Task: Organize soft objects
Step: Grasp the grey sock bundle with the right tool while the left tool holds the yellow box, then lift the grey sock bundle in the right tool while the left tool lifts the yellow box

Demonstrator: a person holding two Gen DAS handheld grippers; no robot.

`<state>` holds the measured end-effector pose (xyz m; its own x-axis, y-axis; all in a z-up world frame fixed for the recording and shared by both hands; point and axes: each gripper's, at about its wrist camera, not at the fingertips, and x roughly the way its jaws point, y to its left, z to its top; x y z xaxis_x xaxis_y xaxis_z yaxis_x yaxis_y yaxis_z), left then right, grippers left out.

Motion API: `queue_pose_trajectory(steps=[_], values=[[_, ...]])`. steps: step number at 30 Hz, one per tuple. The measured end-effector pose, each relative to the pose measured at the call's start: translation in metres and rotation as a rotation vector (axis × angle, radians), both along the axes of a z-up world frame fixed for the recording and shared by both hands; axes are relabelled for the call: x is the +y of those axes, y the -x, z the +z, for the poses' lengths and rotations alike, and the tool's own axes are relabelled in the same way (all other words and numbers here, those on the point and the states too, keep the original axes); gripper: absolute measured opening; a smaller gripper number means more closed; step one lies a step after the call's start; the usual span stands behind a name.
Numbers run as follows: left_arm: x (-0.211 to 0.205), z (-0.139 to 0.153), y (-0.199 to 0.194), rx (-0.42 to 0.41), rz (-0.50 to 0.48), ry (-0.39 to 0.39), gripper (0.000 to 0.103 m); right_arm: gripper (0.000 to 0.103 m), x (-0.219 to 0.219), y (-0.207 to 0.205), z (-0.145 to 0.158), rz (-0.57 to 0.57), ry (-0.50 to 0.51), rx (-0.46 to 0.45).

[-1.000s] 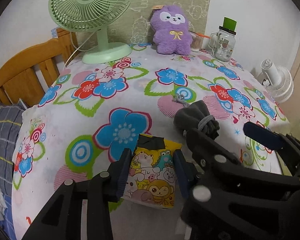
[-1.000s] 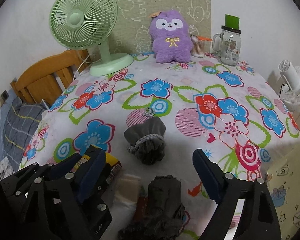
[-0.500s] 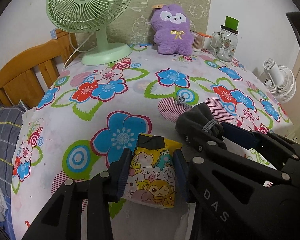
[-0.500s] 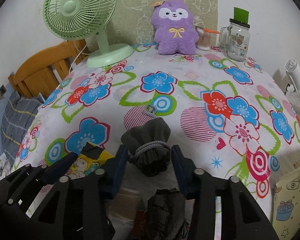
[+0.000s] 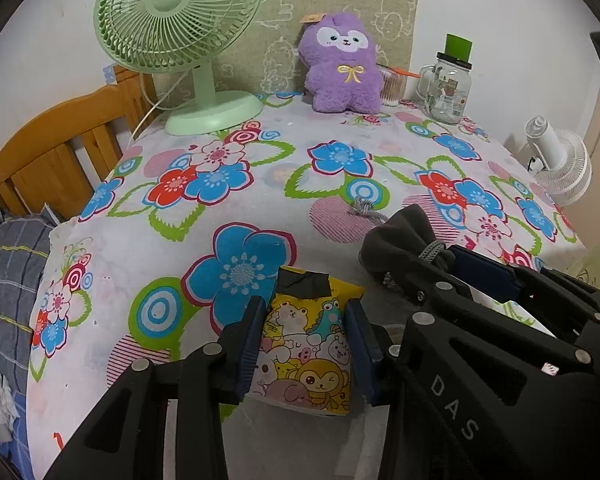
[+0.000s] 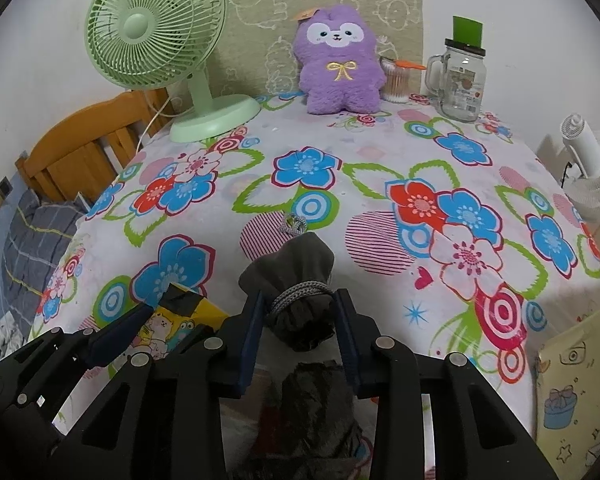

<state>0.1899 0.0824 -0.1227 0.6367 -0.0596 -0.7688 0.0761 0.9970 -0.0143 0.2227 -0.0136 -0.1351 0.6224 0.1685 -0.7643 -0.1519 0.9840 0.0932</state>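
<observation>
Yellow plastic marks the nearest task item: a yellow cartoon-printed soft packet (image 5: 308, 344) with a patch of black tape at its far end, lying close to the near edge of the table with the flower-print cloth (image 5: 260, 184). Its long axis runs from the near edge toward the far edge, taped end pointing away. The left gripper (image 5: 306, 344) clamps it by its two long sides, blue pads pressed against the packet at a middling width.

Just to its right, the right gripper (image 6: 300, 324) has just closed its jaws and now grips the dark grey drawstring fabric pouch (image 6: 296, 280) narrowly at the corded neck. The pouch lies lengthwise toward the far edge, its rounded end pointing away, and its grey cord's knotted tip (image 6: 294, 224) rests on the cloth just beyond. Under this gripper, at the near edge, sits a crumpled dark grey cloth bundle (image 6: 320, 408).

Along the far edge stand a pale green desk fan (image 5: 180, 28) at the left corner, an upright purple plush toy (image 5: 342, 68) in the middle, and a clear glass mug jar with a green straw (image 5: 448, 80) to the right.
</observation>
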Motion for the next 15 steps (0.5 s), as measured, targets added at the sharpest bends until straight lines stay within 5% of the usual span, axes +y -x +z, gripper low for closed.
queue_pose_trajectory(steps=[15], values=[[-0.010,0.021,0.031,-0.053,0.003,0.005,0.039,0.037,-0.010,0.032,0.024,-0.008,-0.007,-0.057]])
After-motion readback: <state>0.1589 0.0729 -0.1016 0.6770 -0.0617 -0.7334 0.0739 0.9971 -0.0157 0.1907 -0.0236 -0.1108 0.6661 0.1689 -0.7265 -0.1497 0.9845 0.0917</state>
